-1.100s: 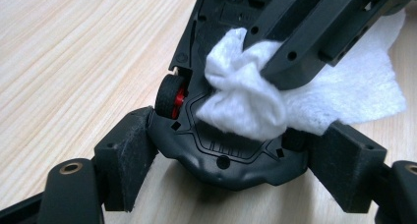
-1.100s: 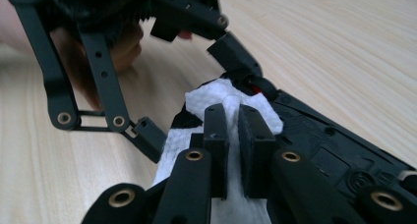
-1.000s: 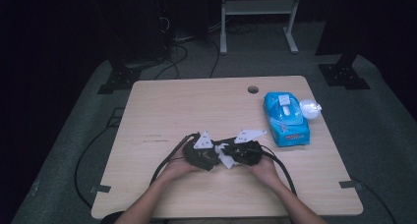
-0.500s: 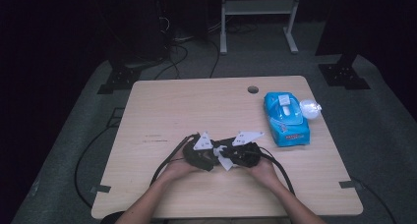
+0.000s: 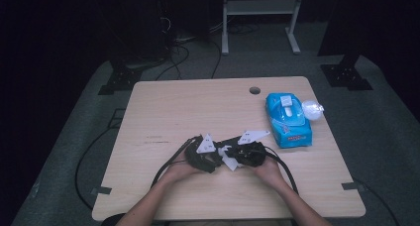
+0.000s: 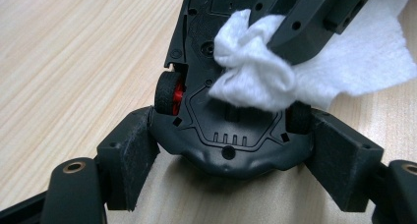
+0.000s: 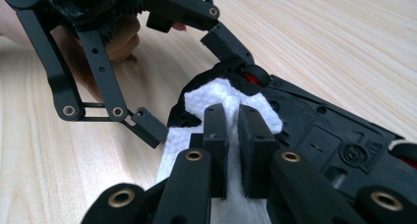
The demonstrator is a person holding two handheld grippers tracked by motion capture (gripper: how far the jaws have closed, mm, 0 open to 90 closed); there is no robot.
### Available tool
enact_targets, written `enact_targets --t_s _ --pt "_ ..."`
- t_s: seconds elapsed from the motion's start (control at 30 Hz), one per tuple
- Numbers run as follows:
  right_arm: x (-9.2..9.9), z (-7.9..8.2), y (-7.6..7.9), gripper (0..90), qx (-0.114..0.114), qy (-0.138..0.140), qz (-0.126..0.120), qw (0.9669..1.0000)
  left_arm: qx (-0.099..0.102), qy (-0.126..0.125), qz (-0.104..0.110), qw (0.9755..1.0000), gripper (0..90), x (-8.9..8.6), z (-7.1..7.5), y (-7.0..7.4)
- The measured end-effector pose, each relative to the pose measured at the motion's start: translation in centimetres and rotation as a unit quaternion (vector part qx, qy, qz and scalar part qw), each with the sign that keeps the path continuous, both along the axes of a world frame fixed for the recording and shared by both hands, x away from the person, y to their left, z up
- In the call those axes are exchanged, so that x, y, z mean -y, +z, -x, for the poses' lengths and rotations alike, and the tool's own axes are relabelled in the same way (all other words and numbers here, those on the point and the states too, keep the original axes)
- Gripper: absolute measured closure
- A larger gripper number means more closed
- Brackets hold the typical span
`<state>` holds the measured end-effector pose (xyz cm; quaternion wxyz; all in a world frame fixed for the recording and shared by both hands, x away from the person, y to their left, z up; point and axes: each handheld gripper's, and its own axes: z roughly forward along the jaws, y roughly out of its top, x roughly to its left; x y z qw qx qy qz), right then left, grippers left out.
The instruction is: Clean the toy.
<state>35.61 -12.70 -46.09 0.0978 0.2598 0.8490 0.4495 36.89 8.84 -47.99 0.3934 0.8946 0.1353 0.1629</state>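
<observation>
One toy car [image 6: 231, 135], one white wipe [image 6: 314, 71], one wipes pack [image 5: 288, 119], two hand-held grippers, left hand-held gripper [image 5: 210, 161], right hand-held gripper [image 5: 233, 159]

Matt black plastic toy car underside [image 6: 231, 135], rubbery tyres on glossy red hubs; soft, fibrous white cloth wipe [image 6: 255, 81]; pale wood-grain counter [image 6: 74, 52], smooth; glossy blue plastic wipes pack [image 5: 288, 119], upper right.

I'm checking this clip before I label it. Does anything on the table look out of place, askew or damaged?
The toy car is upside down, underside showing, clamped in the left gripper while the right gripper presses a white wipe on it. That suits wiping it. The wipes pack looks intact.
</observation>
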Motion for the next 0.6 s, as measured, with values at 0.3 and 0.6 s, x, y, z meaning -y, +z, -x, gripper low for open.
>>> enact_targets --t_s 0.3,0.6 --pt "-1.2 0.1 0.0 82.4 -0.002 0.036 0.003 0.9994 0.003 -0.003 -0.005 1.0000 23.7 -0.1 0.2 0.1" --pt "-1.2 -0.1 0.1 83.1 -0.019 0.037 -0.012 0.9991 -0.002 -0.005 -0.003 1.0000 23.7 0.3 0.3 0.3"
